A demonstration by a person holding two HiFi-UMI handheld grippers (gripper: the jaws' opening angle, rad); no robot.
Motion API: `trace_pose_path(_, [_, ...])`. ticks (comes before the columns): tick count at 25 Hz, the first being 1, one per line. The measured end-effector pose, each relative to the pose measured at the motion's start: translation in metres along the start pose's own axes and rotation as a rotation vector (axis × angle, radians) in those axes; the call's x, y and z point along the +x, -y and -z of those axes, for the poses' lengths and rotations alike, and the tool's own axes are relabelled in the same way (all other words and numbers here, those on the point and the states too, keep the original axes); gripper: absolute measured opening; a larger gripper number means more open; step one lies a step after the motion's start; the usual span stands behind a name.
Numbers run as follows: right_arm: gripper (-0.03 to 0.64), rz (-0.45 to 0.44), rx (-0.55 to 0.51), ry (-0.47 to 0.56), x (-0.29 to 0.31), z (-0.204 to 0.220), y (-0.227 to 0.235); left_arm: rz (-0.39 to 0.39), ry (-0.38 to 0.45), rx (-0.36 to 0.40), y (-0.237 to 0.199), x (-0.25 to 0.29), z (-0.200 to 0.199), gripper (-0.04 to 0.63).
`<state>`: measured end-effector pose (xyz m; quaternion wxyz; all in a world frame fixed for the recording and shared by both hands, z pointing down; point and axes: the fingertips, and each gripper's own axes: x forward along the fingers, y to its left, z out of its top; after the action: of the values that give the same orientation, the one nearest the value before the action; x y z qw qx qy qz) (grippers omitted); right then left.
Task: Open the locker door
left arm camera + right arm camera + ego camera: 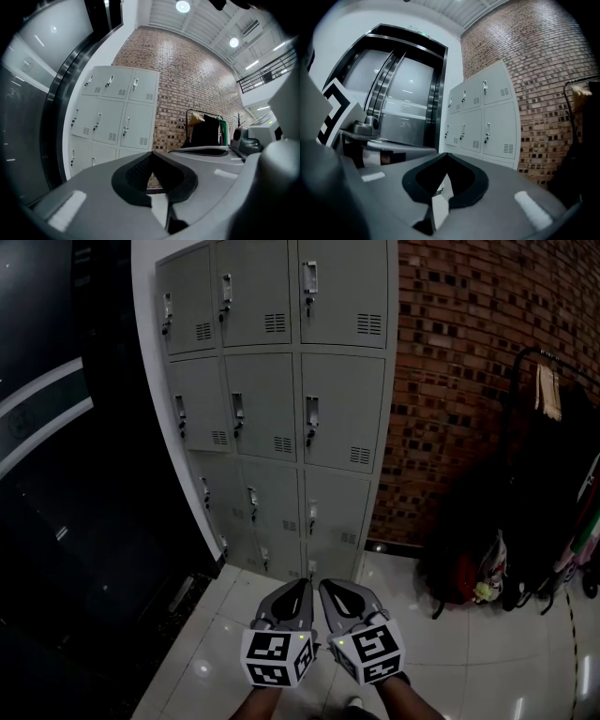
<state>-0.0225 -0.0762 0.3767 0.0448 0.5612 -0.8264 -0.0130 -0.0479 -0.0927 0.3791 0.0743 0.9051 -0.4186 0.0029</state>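
- The gray locker (281, 381) stands straight ahead, against the wall. A white post is on its left and the brick wall (469, 381) is on its right.
- The locker has three columns of small doors (342, 409). Every door I can see is shut flat, and each has a little handle on its left side.
- The left hand-held gripper (300, 589) is low in the head view, over the shiny tile floor (469, 652). It points at the locker but is well apart from it.
- In its own view, the left hand-held gripper (152, 154) has its jaws pressed together with nothing between them.
- The right hand-held gripper (333, 589) sits just beside the left one, also far from the locker.
- In its own view, the right hand-held gripper (445, 155) has its jaws squeezed together too, and it holds nothing.
- A clothes rack (553, 427) with dark clothes stands on the right, by the brick wall.
- Dark shiny lift doors (403, 103) are to the left of the locker.
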Motion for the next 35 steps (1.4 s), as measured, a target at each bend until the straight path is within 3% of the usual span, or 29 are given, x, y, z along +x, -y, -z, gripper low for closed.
trace_pose_path(8, [0.000, -0.002, 0.010, 0.011, 0.053, 0.006, 0.034, -0.021, -0.003, 0.004, -0.035, 0.051, 0.002, 0.006])
trace_pose_path(19, [0.000, -0.058, 0.017, 0.036, 0.156, -0.004, 0.111, -0.077, 0.011, 0.022, -0.085, 0.164, -0.023, 0.006])
trace_pose_path(26, [0.000, -0.095, 0.025, 0.042, 0.199, -0.008, 0.161, -0.095, 0.002, 0.025, -0.096, 0.232, -0.032, 0.006])
trace_pose_path(35, [0.000, -0.111, 0.015, 0.104, 0.226, -0.032, 0.201, -0.127, 0.015, 0.048, -0.100, 0.270, -0.049, 0.006])
